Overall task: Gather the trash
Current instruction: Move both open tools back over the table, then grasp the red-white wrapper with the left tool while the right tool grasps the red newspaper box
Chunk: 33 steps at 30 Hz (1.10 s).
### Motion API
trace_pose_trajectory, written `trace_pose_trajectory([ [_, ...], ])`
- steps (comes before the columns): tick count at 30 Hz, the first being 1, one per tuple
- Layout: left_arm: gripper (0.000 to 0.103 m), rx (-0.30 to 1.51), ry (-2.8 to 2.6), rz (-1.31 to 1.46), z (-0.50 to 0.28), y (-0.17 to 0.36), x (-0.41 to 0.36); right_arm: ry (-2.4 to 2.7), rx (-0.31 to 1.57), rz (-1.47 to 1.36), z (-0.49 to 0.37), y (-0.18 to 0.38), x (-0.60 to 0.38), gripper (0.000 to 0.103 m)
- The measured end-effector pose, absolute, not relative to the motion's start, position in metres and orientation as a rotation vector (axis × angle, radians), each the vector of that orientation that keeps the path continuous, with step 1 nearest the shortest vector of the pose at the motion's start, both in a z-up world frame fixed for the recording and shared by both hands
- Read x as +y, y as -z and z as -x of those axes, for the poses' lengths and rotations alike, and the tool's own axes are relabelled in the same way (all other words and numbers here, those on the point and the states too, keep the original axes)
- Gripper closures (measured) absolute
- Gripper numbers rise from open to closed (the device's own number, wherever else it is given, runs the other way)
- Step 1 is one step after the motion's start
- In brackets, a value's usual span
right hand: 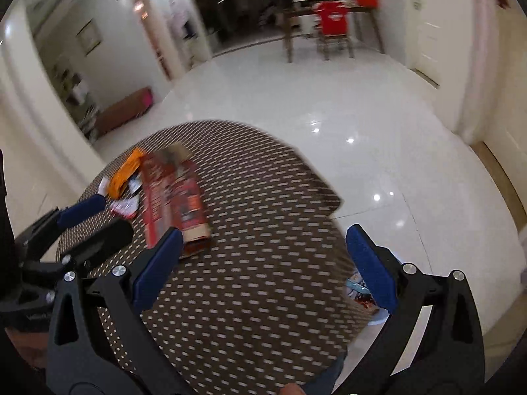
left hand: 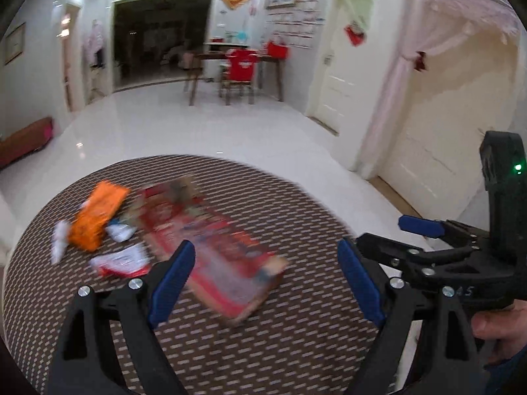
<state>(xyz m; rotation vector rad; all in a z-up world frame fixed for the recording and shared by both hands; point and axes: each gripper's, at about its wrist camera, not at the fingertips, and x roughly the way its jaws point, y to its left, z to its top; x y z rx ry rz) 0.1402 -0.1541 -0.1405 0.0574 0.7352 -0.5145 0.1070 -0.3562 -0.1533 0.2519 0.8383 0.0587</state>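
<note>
A flattened red carton [left hand: 214,247] lies on the round brown patterned table [left hand: 263,345]; it also shows in the right wrist view [right hand: 174,204]. Left of it lie an orange wrapper [left hand: 97,217], small white scraps [left hand: 122,232] and a red-and-white wrapper [left hand: 120,260]. The orange wrapper [right hand: 126,172] shows in the right wrist view too. My left gripper [left hand: 266,279] is open and empty, just above the carton's near end. My right gripper [right hand: 263,260] is open and empty over the table's near right part. It also appears at the right of the left wrist view [left hand: 378,230].
The table's edge [right hand: 329,197] drops to a glossy white tile floor [right hand: 362,131]. Something colourful [right hand: 360,291] lies low beyond the table's right edge. A dining table and red-covered chair [left hand: 240,69] stand far back. A low brown bench [left hand: 26,141] is at the left wall.
</note>
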Motion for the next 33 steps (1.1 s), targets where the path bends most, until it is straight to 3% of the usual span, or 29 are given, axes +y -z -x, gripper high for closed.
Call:
trace_pose_trajectory([
  [16,0.017,0.79,0.284,-0.024,-0.155,0.176,-0.03,-0.23,0.997,-0.008,-0.162,0.197,-0.247,0.006],
  [25,0.017,0.821,0.276,-0.029,-0.165,0.187,-0.016,-0.25,1.069,0.144,-0.196,0.228,-0.212,0.006],
  [27,0.017,0.826,0.288,-0.039,-0.172,0.189,-0.017,-0.253,1.058,0.136,-0.198,0.23,-0.212,0.011],
  [33,0.017,0.854,0.319,-0.114,-0.2,0.202,-0.031,-0.255,1.041,0.09,-0.185,0.229,-0.228,0.015],
])
